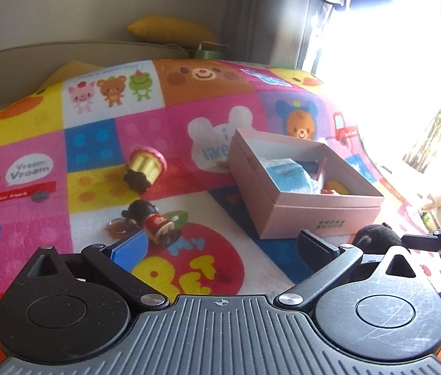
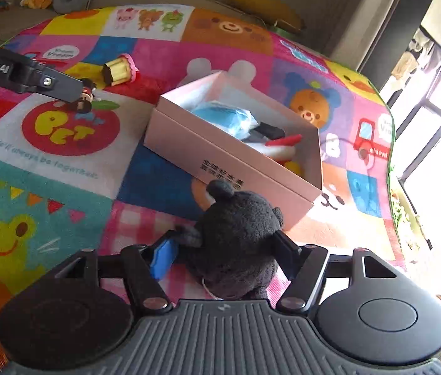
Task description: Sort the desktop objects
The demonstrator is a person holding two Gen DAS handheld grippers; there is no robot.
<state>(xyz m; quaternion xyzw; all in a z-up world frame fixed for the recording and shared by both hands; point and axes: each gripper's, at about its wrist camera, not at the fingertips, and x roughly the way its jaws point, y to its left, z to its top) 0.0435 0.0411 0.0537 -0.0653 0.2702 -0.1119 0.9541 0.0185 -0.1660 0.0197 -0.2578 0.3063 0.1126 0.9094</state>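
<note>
The right gripper [image 2: 223, 256] clenches a black plush [image 2: 239, 234], its fingers pressed into both flanks, at 6 o'clock of the pink box [image 2: 220, 162]. The left gripper [image 1: 220, 247] hangs spread wide and empty, a doll [image 1: 153, 223] just off its blue pad at 11 o'clock and a cupcake [image 1: 145, 167] beyond. All lie on a cartoon-print mat [image 2: 64, 162]; a bright window [image 1: 392, 62] is at 2 o'clock.

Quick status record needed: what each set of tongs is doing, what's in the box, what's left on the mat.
right tongs: shut on black plush bear, just short of the box
left tongs: open, empty, by doll keychain
pink box: open, holds blue pouch and other small items
still on mat: doll keychain, cupcake toy
</note>
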